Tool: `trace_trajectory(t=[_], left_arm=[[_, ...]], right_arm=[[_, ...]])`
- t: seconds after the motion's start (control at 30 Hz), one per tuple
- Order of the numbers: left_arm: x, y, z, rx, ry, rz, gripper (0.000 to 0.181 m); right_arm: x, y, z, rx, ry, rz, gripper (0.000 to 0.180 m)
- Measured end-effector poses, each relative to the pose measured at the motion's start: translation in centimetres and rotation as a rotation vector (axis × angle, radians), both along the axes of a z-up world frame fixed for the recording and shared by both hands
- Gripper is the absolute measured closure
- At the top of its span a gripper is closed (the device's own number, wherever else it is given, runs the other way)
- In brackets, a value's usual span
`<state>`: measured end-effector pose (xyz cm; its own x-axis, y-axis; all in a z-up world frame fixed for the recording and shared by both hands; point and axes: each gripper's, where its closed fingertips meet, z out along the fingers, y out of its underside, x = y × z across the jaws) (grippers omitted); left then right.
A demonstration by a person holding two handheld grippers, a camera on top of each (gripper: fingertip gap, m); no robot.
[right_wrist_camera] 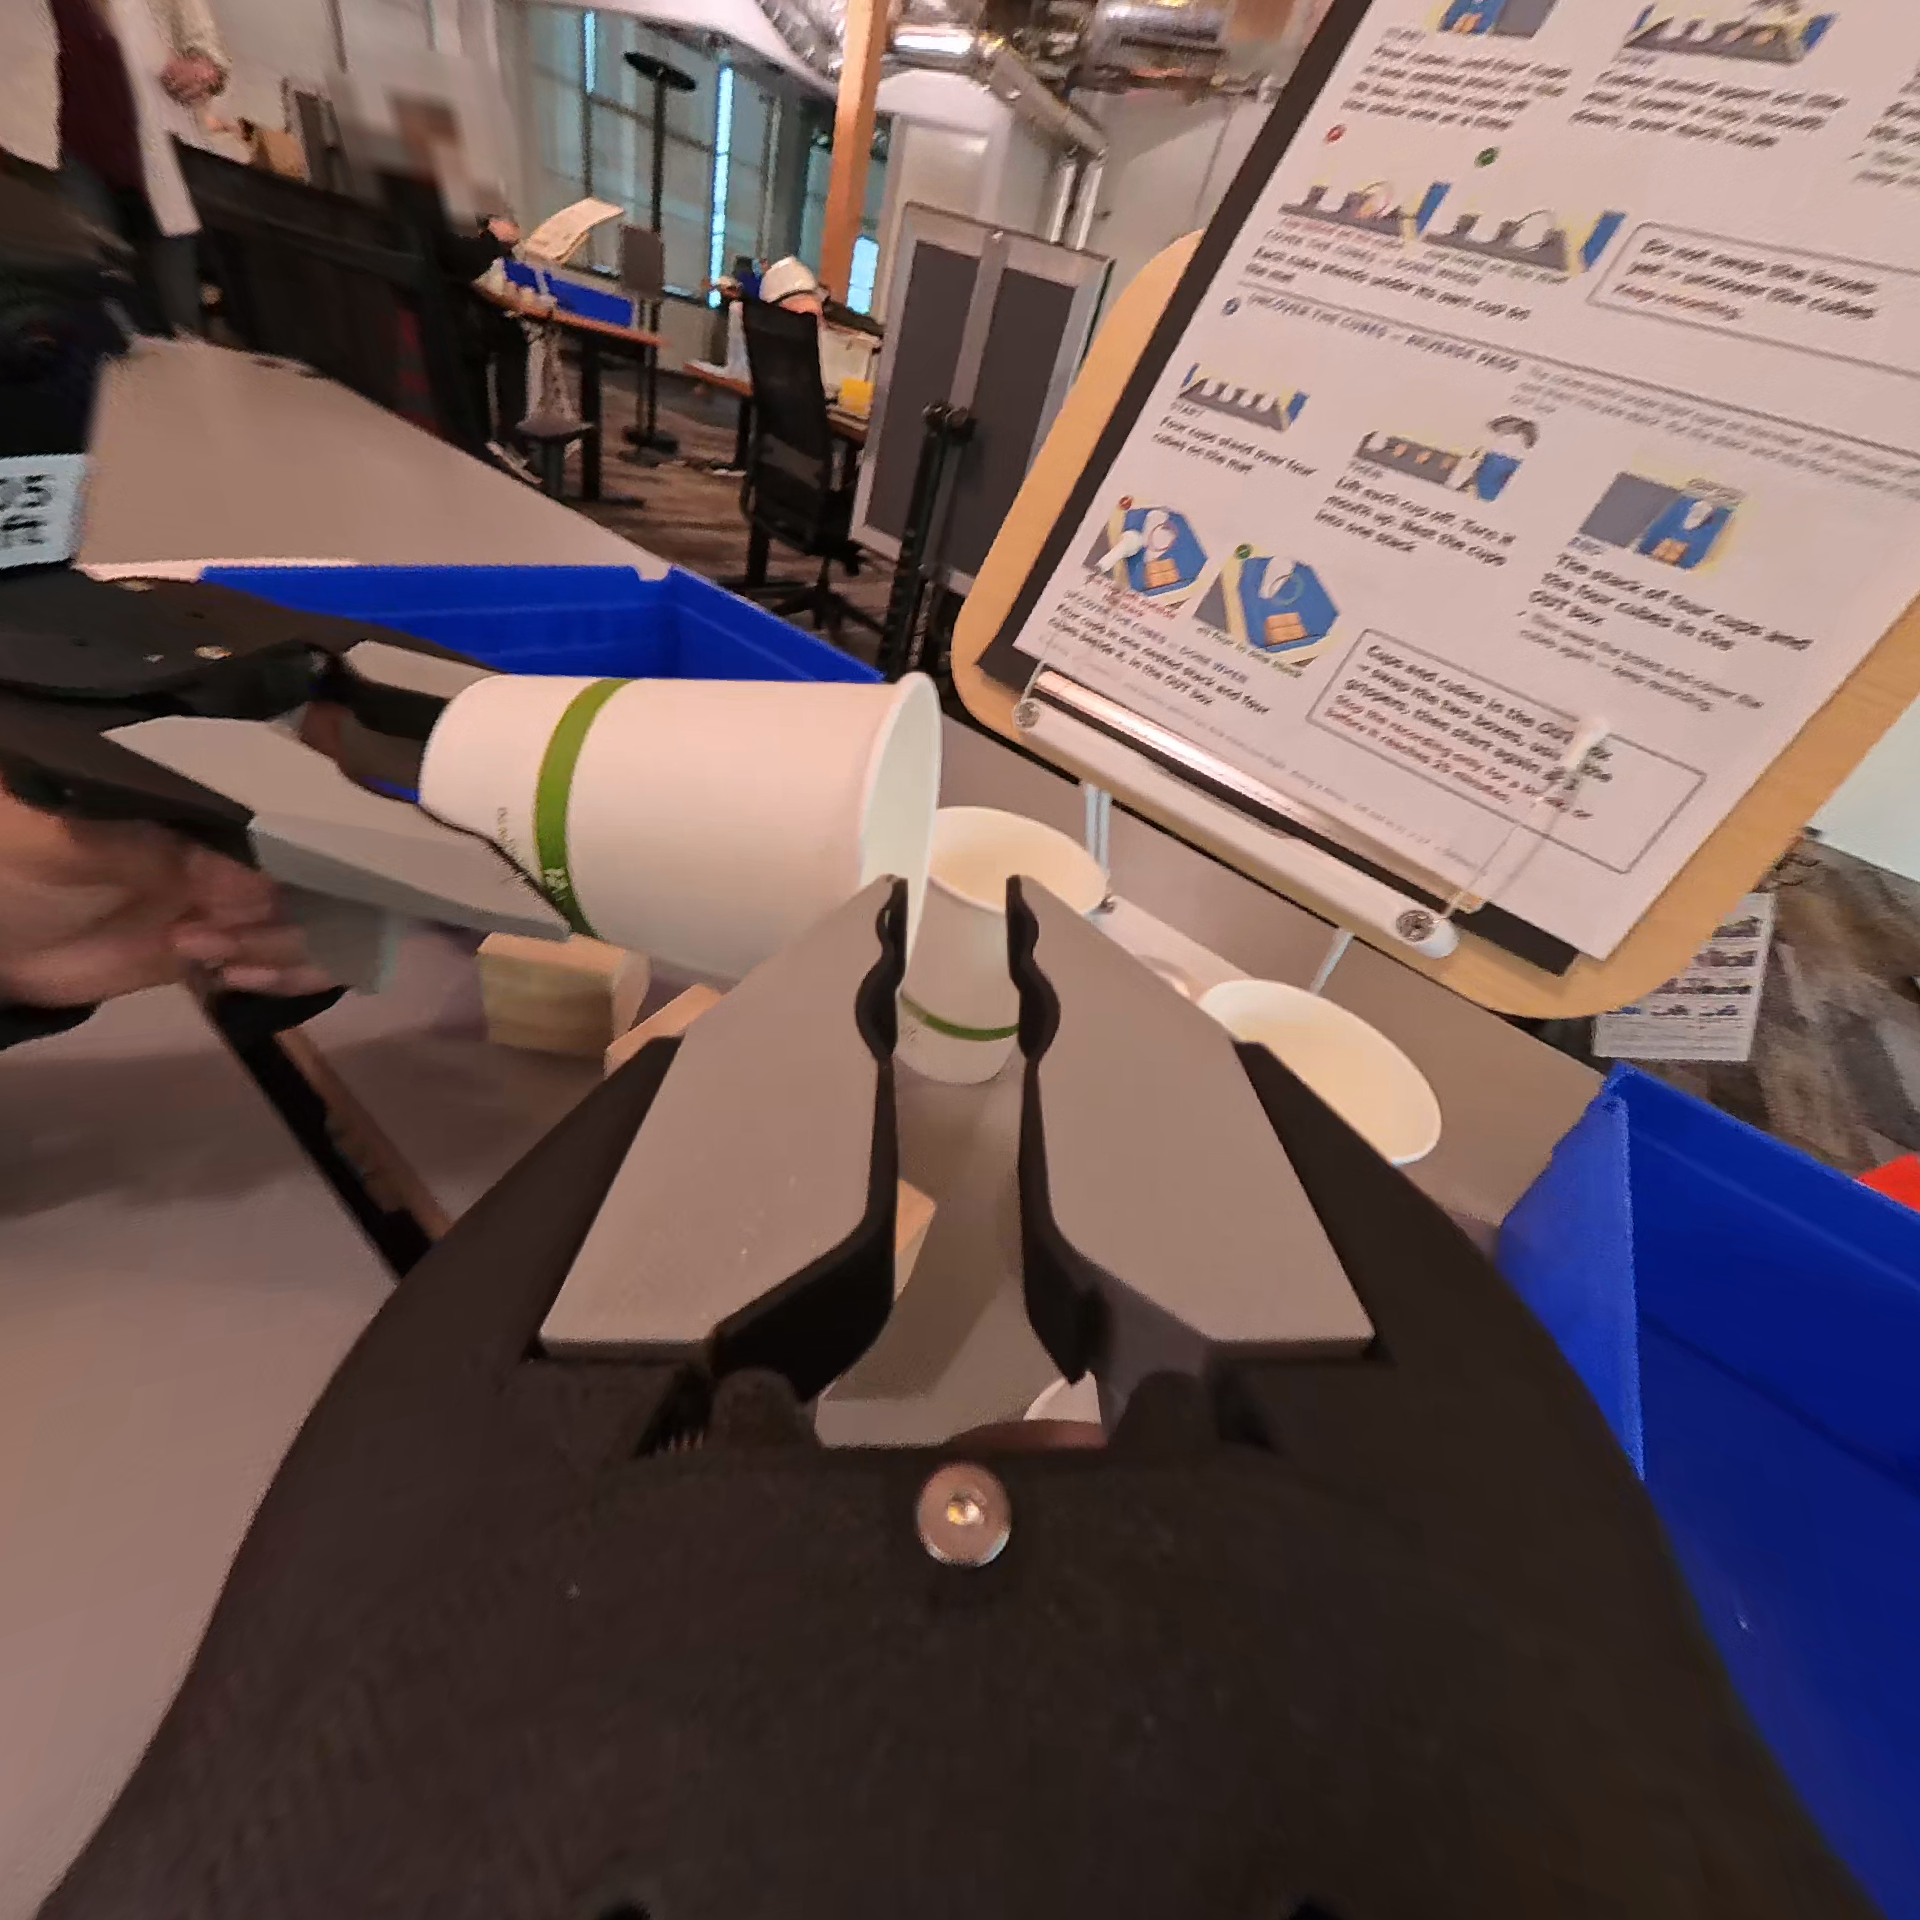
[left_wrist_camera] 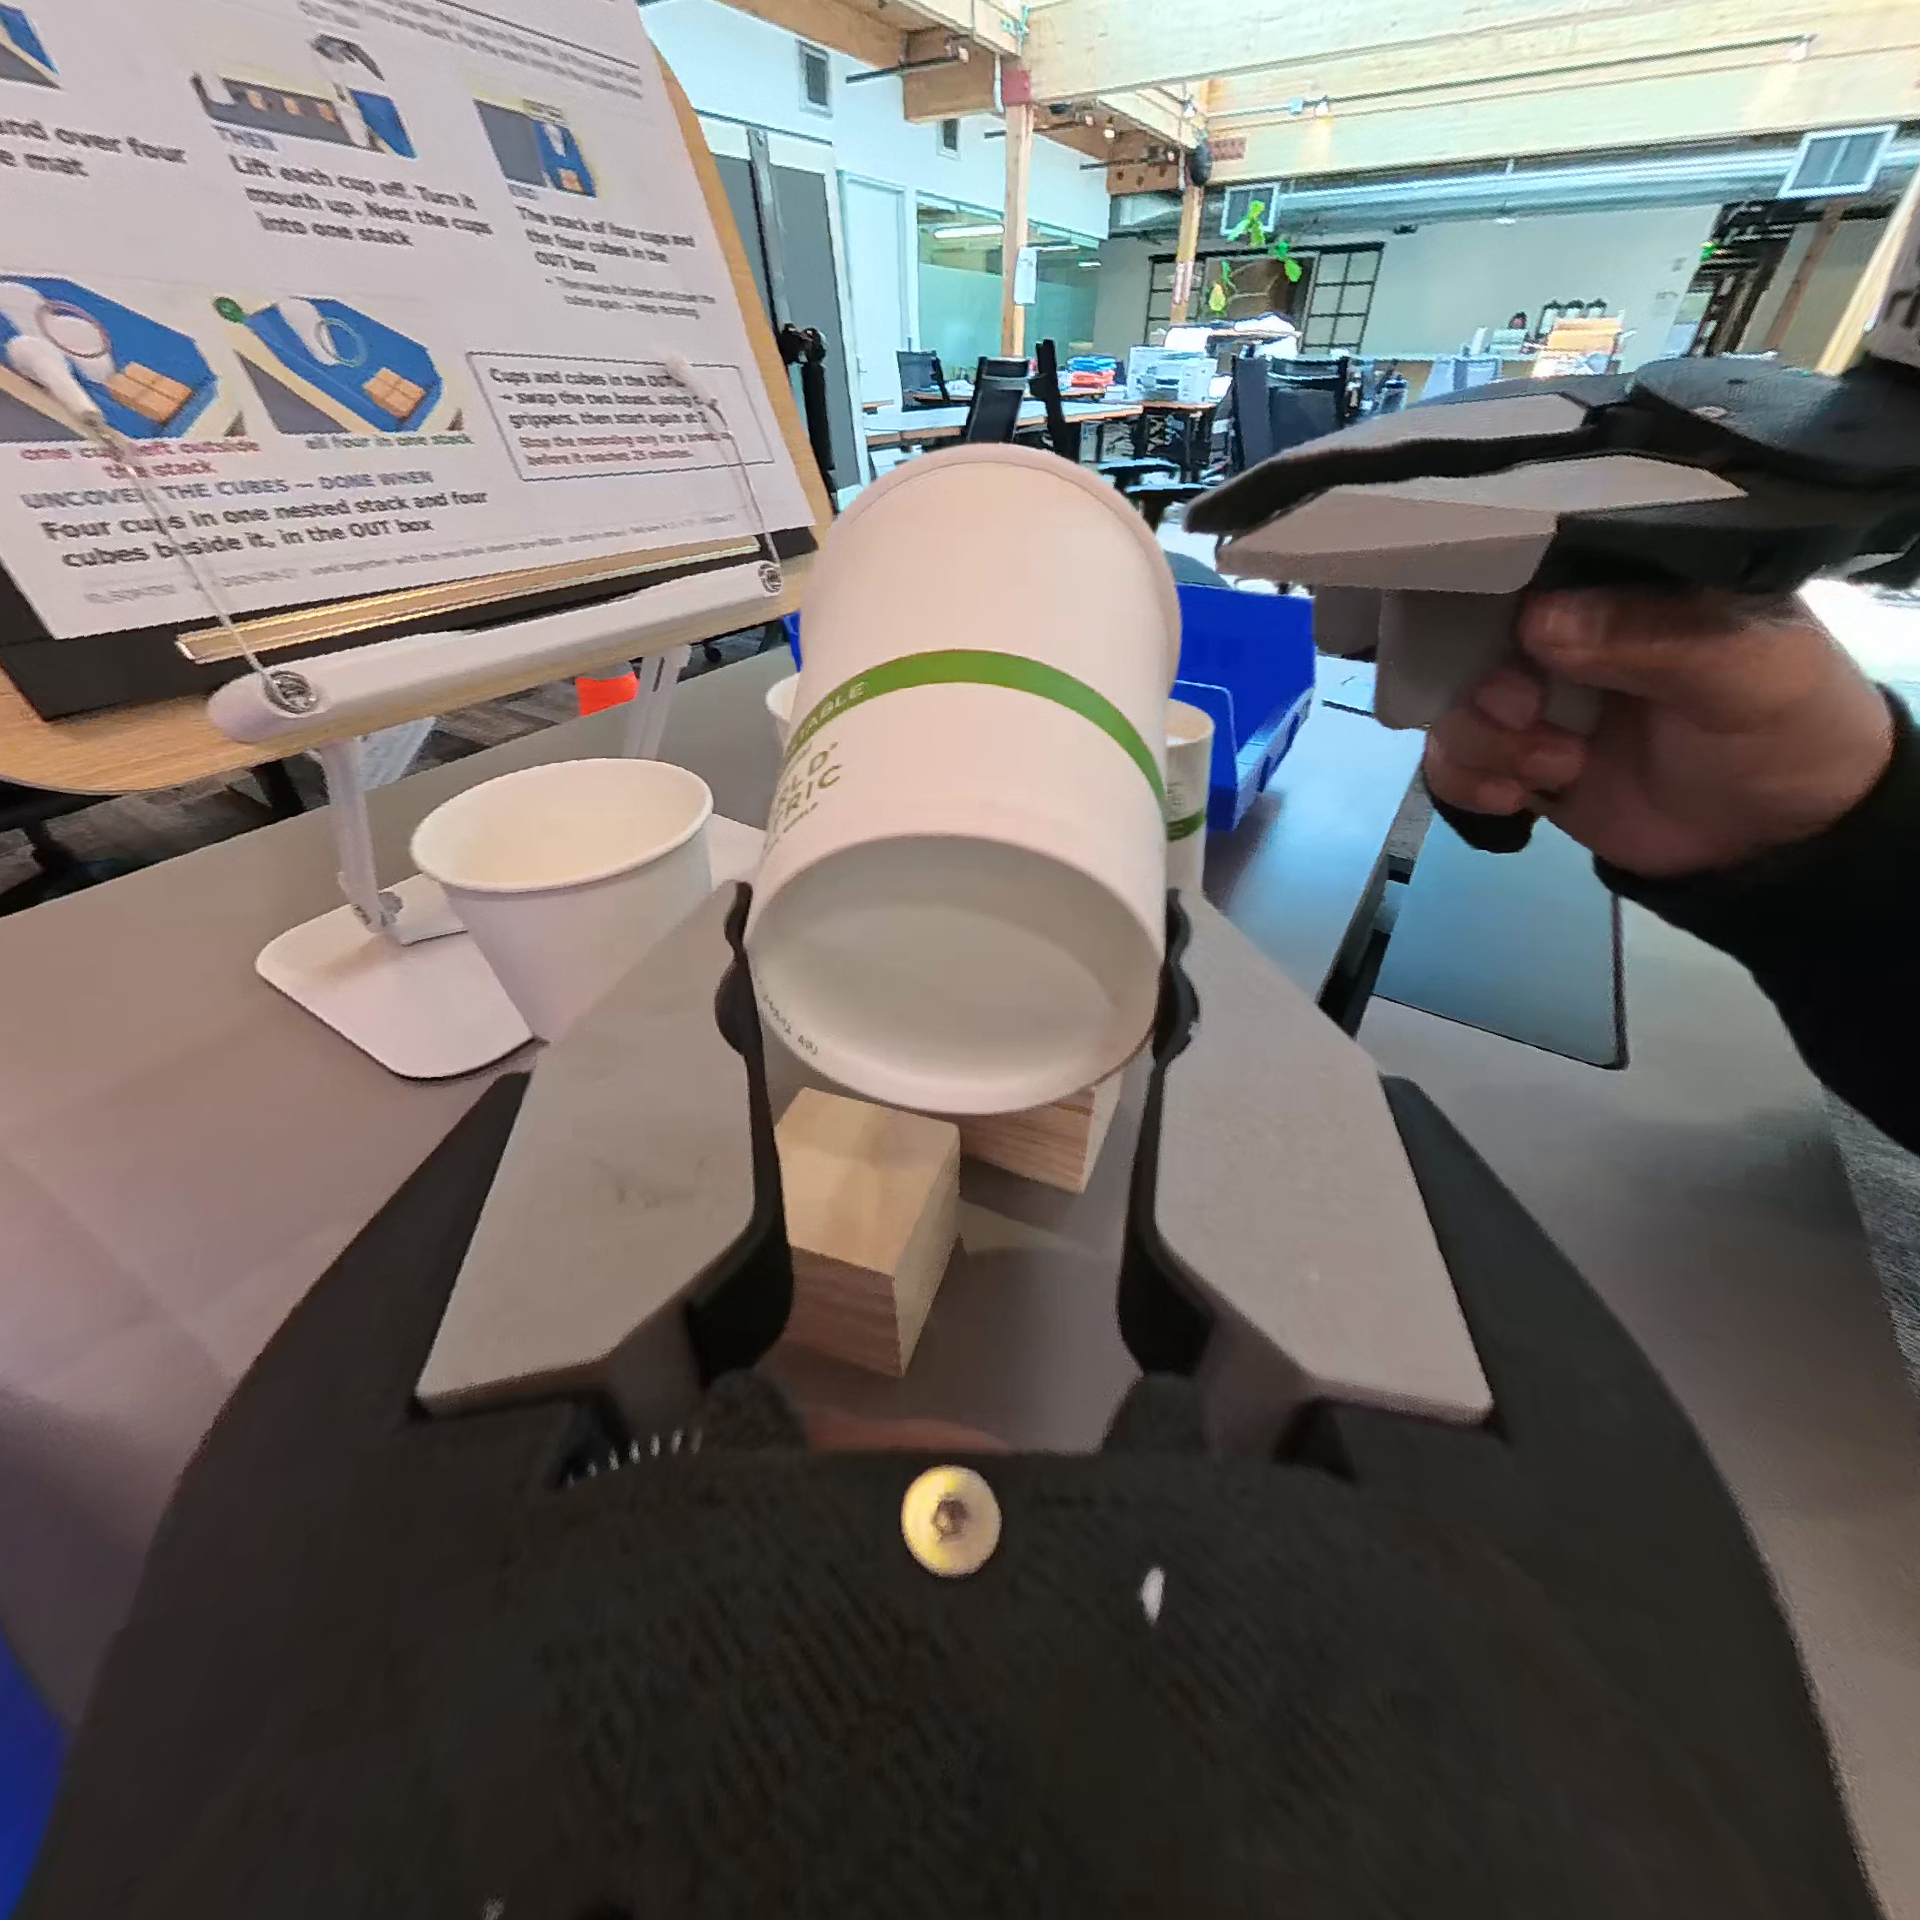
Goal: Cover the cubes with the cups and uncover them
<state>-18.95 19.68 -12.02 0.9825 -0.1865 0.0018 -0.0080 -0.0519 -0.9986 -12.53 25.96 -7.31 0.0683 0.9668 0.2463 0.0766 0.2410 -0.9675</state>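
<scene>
While the right gripper (right_wrist_camera: pixel 954 904) gapes empty, left gripper (left_wrist_camera: pixel 956 920) clamps a green-banded white cup (left_wrist_camera: pixel 977 748) sideways.

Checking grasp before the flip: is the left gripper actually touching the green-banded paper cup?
Touching. In the left wrist view both fingers of the left gripper press the base of the paper cup, which is held tilted above the wooden cubes.

This is a big open office: rows of long work desks (left_wrist_camera: pixel 1091 400) with black rolling chairs (right_wrist_camera: pixel 795 457) (many are empty), wooden ceiling beams (left_wrist_camera: pixel 1351 73), tall windows (right_wrist_camera: pixel 727 156).
</scene>
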Motion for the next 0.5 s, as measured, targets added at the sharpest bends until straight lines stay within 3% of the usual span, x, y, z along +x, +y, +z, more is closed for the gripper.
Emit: trace_trajectory(t=[0.27, 0.5], left_arm=[[-1.3, 0.0, 0.3, 0.021, 0.017, 0.076, 0.105], [-1.1, 0.1, 0.4, 0.034, 0.036, 0.091, 0.105]], right_arm=[[-2.2, 2.0, -0.1, 0.052, 0.158, -0.113, 0.166], [-2.2, 1.3, -2.0, 0.142, 0.125, -0.111, 0.166]])
